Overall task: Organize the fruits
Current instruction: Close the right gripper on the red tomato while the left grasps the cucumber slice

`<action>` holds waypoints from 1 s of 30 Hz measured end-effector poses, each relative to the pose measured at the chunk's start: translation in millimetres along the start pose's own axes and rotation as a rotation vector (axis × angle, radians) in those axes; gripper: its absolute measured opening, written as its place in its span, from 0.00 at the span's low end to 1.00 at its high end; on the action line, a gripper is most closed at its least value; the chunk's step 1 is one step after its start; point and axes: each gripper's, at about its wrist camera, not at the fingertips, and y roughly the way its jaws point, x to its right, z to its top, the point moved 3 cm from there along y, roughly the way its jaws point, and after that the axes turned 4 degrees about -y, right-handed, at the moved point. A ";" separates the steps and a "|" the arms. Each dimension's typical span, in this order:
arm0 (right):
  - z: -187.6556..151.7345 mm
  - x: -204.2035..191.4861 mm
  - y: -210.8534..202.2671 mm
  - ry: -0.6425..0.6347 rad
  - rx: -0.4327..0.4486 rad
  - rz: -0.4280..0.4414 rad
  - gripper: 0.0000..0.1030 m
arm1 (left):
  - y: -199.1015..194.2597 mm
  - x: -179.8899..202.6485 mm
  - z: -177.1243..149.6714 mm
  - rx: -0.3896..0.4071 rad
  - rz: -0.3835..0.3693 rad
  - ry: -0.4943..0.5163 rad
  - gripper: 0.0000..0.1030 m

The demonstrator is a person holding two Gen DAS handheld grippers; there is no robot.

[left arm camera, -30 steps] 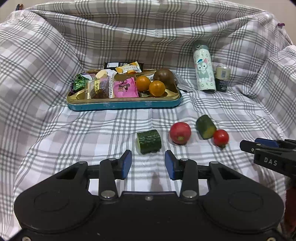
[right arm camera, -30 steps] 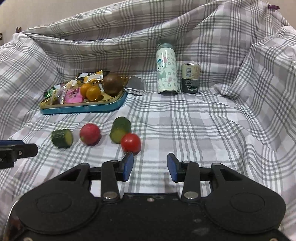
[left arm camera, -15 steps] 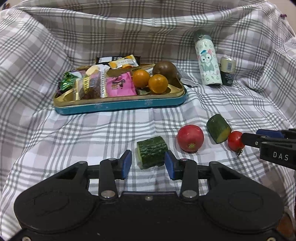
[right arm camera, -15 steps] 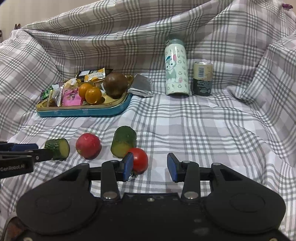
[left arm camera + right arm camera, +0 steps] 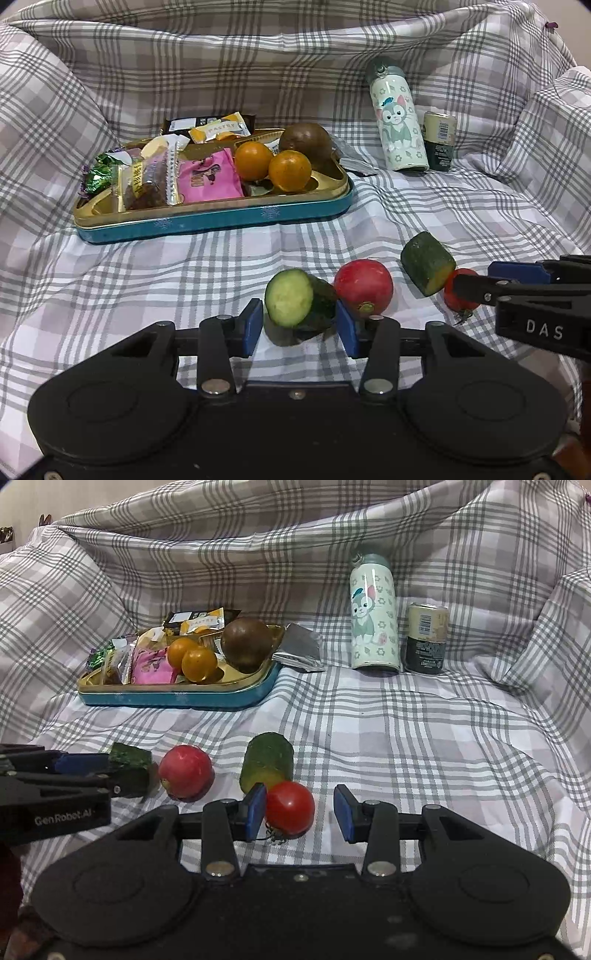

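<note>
Left wrist view: the left gripper point(image 5: 299, 326) stands with its blue pads set just wider than the cucumber piece point(image 5: 300, 303), which lies between them with its pale cut face turned toward the left pad. The right pad seems to touch the dark skin, while a slim gap shows on the left, so I judge it bracketed, not yet clamped. The piece's long axis runs across the jaws, pad to pad. A red apple point(image 5: 364, 286) sits just beside it on the right, then a second cucumber chunk point(image 5: 427, 263).

Right wrist view: the right gripper point(image 5: 300, 814) is open at about the same width around the cherry tomato point(image 5: 290, 808), which lies against the left pad with clear space to the right one. Each hand is thus nearest its own target.

Everything rests on a soft, wrinkled plaid cloth point(image 5: 424, 738) draped up behind. The teal tin tray point(image 5: 177, 698), well apart at the back left, holds oranges and snacks, and looks the likely destination.
</note>
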 end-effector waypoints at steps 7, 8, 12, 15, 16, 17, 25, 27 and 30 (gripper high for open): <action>-1.9 -4.7 2.5 0.001 -0.010 0.022 0.42 | 4.5 -4.5 2.9 -0.007 -0.023 -0.057 0.51; -2.1 -5.2 2.8 -0.002 -0.012 0.021 0.42 | 5.1 -5.7 3.2 -0.009 -0.029 -0.073 0.51; -1.8 -4.0 7.7 0.013 -0.034 0.021 0.42 | 8.1 -11.7 6.7 -0.016 -0.050 -0.131 0.51; -1.2 -1.3 10.4 0.036 -0.046 0.026 0.42 | 8.9 -13.1 7.3 -0.016 -0.056 -0.149 0.51; -1.1 -0.5 11.2 0.042 -0.048 0.026 0.42 | 8.6 -13.4 7.5 -0.013 -0.055 -0.153 0.51; -1.0 -0.4 11.9 0.044 -0.049 0.023 0.42 | 7.9 -13.4 7.5 -0.009 -0.054 -0.154 0.51; -4.3 -7.6 16.0 0.003 -0.055 0.003 0.42 | -2.2 -22.2 10.6 0.065 -0.002 -0.174 0.52; -4.7 -9.5 15.6 -0.007 -0.053 0.004 0.42 | -4.0 -27.2 12.0 0.084 0.032 -0.192 0.51; -5.2 -10.4 16.1 -0.017 -0.052 -0.005 0.42 | -4.3 -35.0 13.6 0.091 0.054 -0.226 0.50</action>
